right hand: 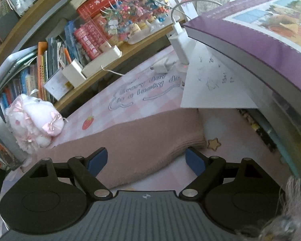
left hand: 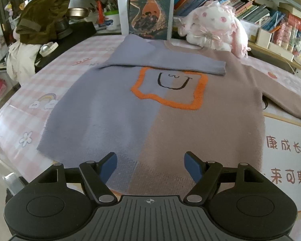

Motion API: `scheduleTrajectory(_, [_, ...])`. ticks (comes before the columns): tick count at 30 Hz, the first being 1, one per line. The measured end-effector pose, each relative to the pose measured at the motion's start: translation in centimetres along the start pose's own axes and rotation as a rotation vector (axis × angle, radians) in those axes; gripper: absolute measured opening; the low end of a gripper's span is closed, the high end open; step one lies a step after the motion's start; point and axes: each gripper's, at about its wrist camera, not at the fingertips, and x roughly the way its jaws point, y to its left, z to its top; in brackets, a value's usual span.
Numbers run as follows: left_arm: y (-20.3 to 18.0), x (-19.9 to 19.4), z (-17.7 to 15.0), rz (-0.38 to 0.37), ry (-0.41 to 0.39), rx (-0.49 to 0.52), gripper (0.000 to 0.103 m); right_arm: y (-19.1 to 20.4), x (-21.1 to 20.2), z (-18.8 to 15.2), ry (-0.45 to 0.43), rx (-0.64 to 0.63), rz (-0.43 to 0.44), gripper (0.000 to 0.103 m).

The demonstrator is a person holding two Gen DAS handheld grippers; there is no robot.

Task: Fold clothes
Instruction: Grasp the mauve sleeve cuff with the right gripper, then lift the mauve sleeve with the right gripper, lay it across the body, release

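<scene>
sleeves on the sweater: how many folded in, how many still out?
2 sleeves: the blue sleeve lies folded across the sweater chest; the brown sleeve lies stretched out on the pink mat, between the open right gripper fingers.

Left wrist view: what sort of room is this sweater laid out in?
Probably a home study or child's bedroom desk: crowded bookshelves behind, a plush bunny, and a pink checked mat under the two-tone sweater.

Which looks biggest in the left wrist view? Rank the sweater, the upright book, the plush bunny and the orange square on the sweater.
1. Sweater, by far.
2. Orange square.
3. Upright book and plush bunny: they look alike in size, and both sit farther from the camera, so I won't rank them.
</scene>
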Motion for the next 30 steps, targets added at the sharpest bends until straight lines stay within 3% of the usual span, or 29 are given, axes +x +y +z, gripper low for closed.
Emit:
scheduleTrajectory(2, [0.0, 0.0, 0.0, 0.003, 0.001, 0.0, 0.076, -0.2, 0.3, 0.1, -0.012, 0.011, 0.006, 0.084])
scheduleTrajectory(4, [0.0, 0.0, 0.0, 0.005, 0.003, 0.002, 0.076, -0.3, 0.5, 0.2, -0.024, 0.022, 0.012, 0.068])
scheduleTrajectory(16, [0.1, 0.3, 0.1, 0.003, 0.016, 0.003, 0.076, -0.5, 0.5, 1.1, -0.009, 0.048, -0.014, 0.007])
scheduleTrajectory(21, [-0.2, 0.4, 0.2, -0.013, 0.01, 0.022, 0.076, -0.4, 0.4, 1.5, 0.005, 0.055, -0.03, 0.006])
scheduleTrajectory(30, [0.2, 0.6, 0.5, -0.043, -0.009, 0.042, 0.076, 5.1, -1.5, 3.4, -0.004, 0.015, 0.162, 0.005])
